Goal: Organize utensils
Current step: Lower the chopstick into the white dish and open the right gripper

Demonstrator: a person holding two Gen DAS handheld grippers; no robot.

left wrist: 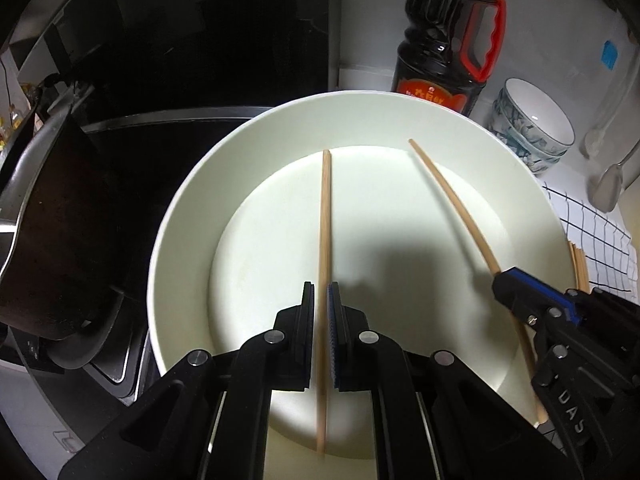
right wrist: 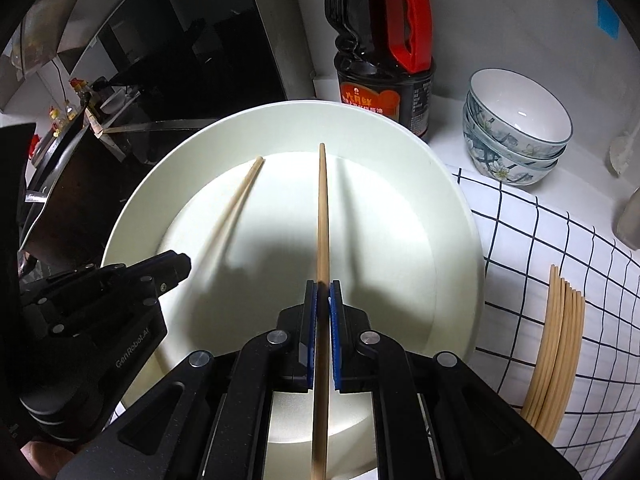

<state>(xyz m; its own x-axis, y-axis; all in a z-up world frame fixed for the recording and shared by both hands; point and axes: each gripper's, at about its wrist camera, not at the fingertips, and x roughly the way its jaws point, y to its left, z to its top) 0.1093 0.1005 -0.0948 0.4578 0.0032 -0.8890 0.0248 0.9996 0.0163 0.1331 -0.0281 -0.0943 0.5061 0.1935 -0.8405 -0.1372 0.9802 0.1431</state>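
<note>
We've got one pale wooden chopstick (left wrist: 325,216) clamped in the left hand-held gripper (left wrist: 320,300), another (right wrist: 322,208) in the right hand-held gripper (right wrist: 323,300), both over the big white round plate (right wrist: 452,240). Next, we reckon: lay them together with the chopstick bundle (right wrist: 556,344) right of that plate.

Dim fisheye views, dark corners, soft shadows across the plate (left wrist: 188,240).

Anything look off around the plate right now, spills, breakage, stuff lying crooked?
Nothing spilled or broken. The only oddity: the left tongs and right tongs each pinch one chopstick over the plate, tips splayed apart rather than paired. The bundle lies neatly on the cloth.
</note>
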